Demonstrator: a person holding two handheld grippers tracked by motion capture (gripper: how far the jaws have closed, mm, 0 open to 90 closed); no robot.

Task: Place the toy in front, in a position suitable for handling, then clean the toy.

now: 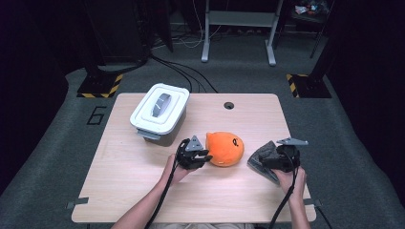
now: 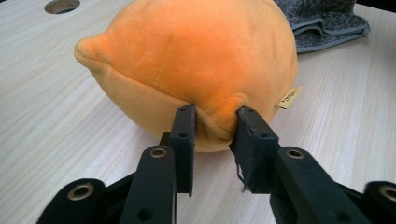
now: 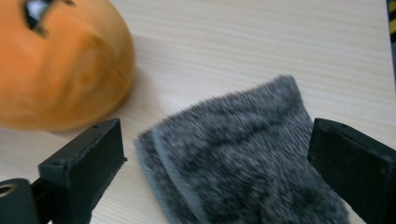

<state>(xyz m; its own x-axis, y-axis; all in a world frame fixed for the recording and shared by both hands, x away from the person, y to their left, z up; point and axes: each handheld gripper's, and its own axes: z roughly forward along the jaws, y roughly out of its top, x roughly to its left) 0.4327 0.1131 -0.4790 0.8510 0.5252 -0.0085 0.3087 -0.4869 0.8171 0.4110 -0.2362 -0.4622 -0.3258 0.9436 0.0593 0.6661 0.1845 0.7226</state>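
Black tips of my left tongs (image 2: 212, 128) come up right in front of me, and they're pinching a fold of the orange plush toy (image 2: 196, 60) at its lower seam, the soft fabric bunched between the two pads. Its little cloth tag sticks out on one side. From above, the toy (image 1: 225, 148) sits near the middle of the desk (image 1: 124, 176), with my left tongs (image 1: 203, 156) pushed against its near-left edge and my left hand (image 1: 175, 171) behind them.

Over on the right, my right tongs (image 3: 215, 154) are spread wide, with a grey furry cloth (image 3: 243, 154) lying flat on the desk between them, neither pad touching it that I can see. The toy is just beside that cloth. In the high view my right tongs (image 1: 267, 161) hover over the cloth (image 1: 264, 155) near the desk's right edge.

Farther back on the left stands a white lidded box (image 1: 159, 112), well apart from the toy.
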